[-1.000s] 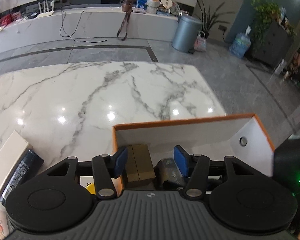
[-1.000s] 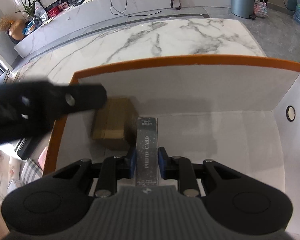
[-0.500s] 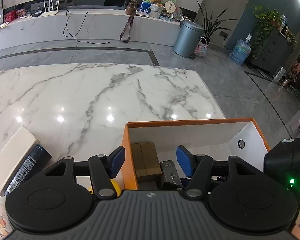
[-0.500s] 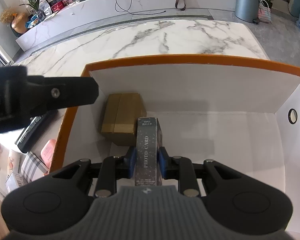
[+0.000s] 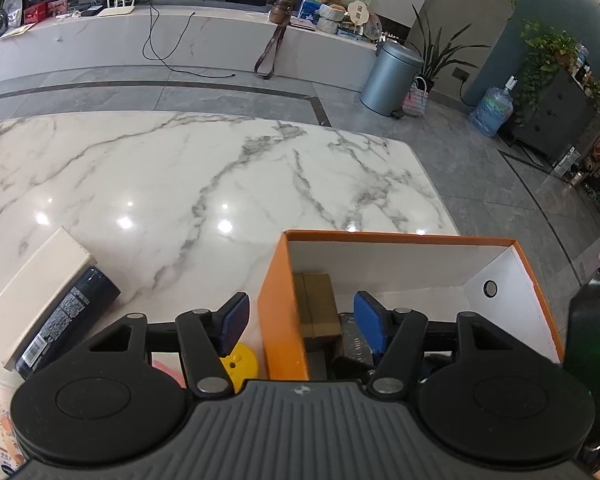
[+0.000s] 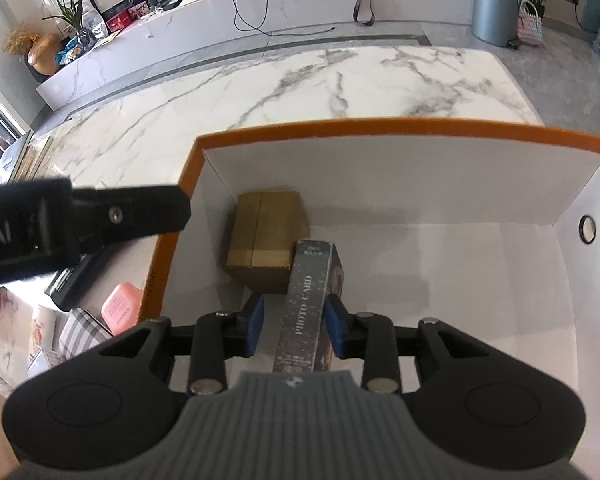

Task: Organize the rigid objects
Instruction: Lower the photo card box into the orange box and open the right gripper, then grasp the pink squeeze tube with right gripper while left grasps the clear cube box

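**Orange box takes its second item**

Orange-rimmed and white inside, the box (image 5: 284, 300) sits at the near edge of the marble bench (image 5: 180, 184) in the left wrist view. The left gripper (image 5: 296, 320) hangs with its jaws standing wide, one either side of the box's left wall, pressing on nothing. Outside the box lie one cream box (image 5: 32, 280), one dark tube (image 5: 68, 316) just beside it, and one yellow disc (image 5: 240, 362) under the near finger.

From the right wrist view, the right gripper (image 6: 294, 330) is down inside the box (image 6: 380, 128), its jaws opening around one speckled photo card pack (image 6: 308, 304); the pack is between the pads, with a gap on each side. It lies just beside one brown carton (image 6: 264, 232) in the far left corner. Two items are boxed so far.

The step in hand looks like the release of the pack. Next, the right gripper would need to lift straight out without nudging the pack, then fetch another loose item.
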Demonstrator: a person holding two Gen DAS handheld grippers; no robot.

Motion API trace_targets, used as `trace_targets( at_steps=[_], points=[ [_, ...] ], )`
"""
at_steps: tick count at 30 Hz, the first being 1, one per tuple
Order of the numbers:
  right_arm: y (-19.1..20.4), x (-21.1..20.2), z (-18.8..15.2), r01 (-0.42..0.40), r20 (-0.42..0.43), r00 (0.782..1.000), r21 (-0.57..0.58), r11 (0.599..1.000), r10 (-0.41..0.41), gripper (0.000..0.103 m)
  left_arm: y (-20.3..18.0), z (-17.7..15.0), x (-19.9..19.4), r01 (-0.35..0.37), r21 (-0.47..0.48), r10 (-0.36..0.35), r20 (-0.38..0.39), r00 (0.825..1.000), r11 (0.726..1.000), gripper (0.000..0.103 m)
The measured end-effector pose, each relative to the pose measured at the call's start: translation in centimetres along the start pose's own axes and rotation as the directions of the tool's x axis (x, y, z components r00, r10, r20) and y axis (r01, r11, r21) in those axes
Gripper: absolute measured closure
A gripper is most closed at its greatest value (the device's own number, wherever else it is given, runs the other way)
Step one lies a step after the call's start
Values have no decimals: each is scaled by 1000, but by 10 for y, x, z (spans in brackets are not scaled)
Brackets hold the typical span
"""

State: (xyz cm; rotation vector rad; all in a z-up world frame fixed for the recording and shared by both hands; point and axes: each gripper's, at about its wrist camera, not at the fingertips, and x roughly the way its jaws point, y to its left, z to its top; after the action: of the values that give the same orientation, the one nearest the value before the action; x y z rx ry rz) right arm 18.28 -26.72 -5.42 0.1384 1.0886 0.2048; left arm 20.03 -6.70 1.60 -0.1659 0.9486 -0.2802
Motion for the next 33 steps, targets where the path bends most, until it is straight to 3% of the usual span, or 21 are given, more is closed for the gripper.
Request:
trace_targets(
  at_steps=[4, 11, 19, 25, 33],
  points=[
    [7, -6, -1, 32, 28, 999, -24, 999, -31, 58, 3, -4, -4, -4, 12, 4, 0, 1000, 1000, 32],
    [19, -20, -1, 52, 91, 995, -58, 997, -47, 51, 14, -12, -19, -16, 11, 15, 25, 1000, 1000, 32],
    [49, -50, 1, 82, 212, 976, -155, 985, -48, 40, 30, -19, -43, -55, 9, 54, 59, 997, 998, 33],
    [82, -67, -5, 85, 280, 960, -251, 964, -11, 39, 58, -22, -69, -73, -16, 74, 94, 993, 997, 33],
    [126, -65, -15, 18, 260, 963, -330, 944, 73, 40, 102, -30, -92, -133, -47, 135, 41, 990, 990, 35]
  ],
)
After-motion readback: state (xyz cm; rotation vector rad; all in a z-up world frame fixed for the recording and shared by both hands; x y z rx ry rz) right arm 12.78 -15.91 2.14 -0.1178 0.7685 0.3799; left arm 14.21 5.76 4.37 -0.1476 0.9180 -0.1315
